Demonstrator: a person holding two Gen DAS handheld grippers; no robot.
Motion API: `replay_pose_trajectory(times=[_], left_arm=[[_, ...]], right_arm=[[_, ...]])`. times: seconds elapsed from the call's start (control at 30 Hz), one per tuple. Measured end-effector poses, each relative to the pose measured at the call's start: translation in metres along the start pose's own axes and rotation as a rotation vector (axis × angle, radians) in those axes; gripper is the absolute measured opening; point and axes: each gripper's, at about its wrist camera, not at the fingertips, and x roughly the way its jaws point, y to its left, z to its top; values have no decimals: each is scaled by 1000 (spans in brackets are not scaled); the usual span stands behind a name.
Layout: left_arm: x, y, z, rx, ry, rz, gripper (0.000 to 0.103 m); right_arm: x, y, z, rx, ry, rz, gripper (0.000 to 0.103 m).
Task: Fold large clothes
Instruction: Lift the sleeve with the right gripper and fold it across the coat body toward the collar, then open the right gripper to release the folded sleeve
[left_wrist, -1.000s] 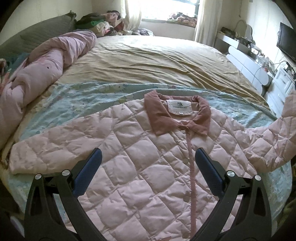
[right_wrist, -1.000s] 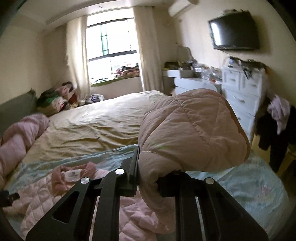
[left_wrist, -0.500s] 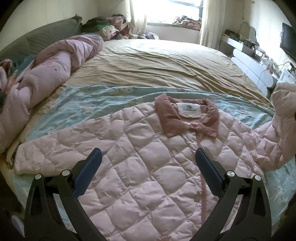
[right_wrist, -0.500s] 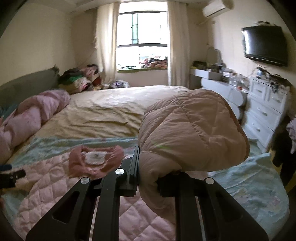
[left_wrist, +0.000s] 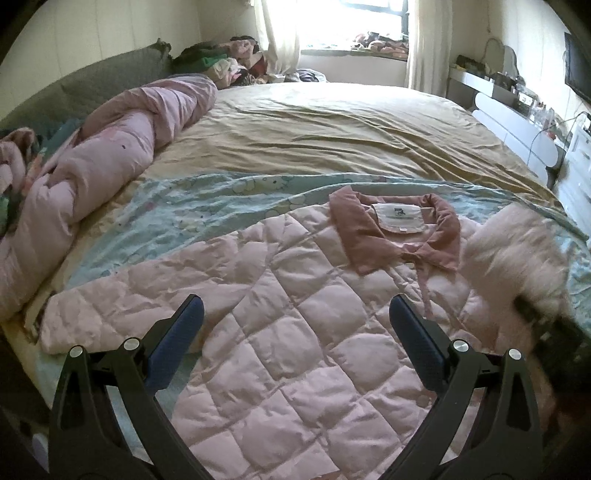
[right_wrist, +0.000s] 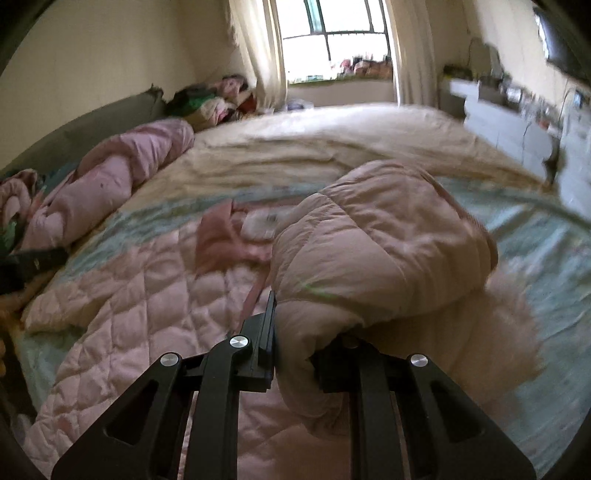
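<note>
Pale pink quilted padded jacket (left_wrist: 280, 332) with dusty-rose collar (left_wrist: 369, 236) and white neck label: laid flat, front up, across the near end of the bed, on a light blue patterned sheet (left_wrist: 177, 218)
Right claw (right_wrist: 291, 343): nearly closed, clamped on the jacket's puffy right sleeve (right_wrist: 376, 251), which bulges above the jacket body
Left claw (left_wrist: 295, 325): spread wide, empty, above the jacket's chest
Rolled pink duvet (left_wrist: 92, 177): along the bed's left edge

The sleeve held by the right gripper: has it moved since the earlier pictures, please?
Yes. The sleeve has swung inward over the jacket, toward the collar, held in the right gripper.
</note>
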Motion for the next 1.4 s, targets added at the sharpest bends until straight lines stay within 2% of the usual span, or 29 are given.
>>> replay_pose_trajectory(times=[0.07, 0.13, 0.2, 0.27, 0.3, 0.33, 0.4, 0.43, 0.5, 0.7, 0.77, 0.93, 1.17, 1.27, 1.33, 1.4], left_arm=[[1, 0, -1, 6, -8, 2, 94], [2, -1, -2, 13, -12, 3, 94], [3, -2, -3, 21, -18, 10, 94], [4, -1, -4, 28, -22, 13, 94], [5, -1, -4, 29, -24, 13, 94], [6, -1, -4, 30, -25, 13, 94], [6, -1, -5, 34, -30, 18, 94], [7, 0, -5, 37, -33, 21, 94], [8, 1, -5, 40, -33, 24, 94], [12, 6, -4, 22, -28, 18, 94], [15, 10, -3, 12, -20, 13, 94], [20, 20, -4, -18, 2, -9, 94], [25, 32, -5, -72, 31, -55, 94], [34, 40, -7, -135, 80, -130, 94], [45, 46, -11, -192, 127, -207, 94], [54, 48, -15, -234, 165, -267, 94]], right_arm=[[15, 3, -13, 38, 58, 22, 19], [23, 1, -22, 86, 87, 55, 29], [22, -6, -26, 163, 102, 103, 54], [16, -15, -26, 243, 92, 128, 65], [11, -21, -26, 291, 78, 137, 75], [7, -27, -26, 334, 66, 135, 78], [-1, -42, -23, 429, 21, 160, 77], [-4, -47, -21, 458, 4, 168, 74], [-9, -52, -12, 470, -18, 174, 31], [-17, 0, 4, 196, -63, 168, 28], [-14, 28, 1, 82, -63, 175, 28], [-10, 72, -16, -109, -27, 206, 28], [8, 109, -41, -234, 63, 235, 29], [12, 120, -51, -283, 102, 230, 31], [14, 125, -58, -320, 117, 220, 32], [14, 129, -61, -328, 128, 228, 41]])
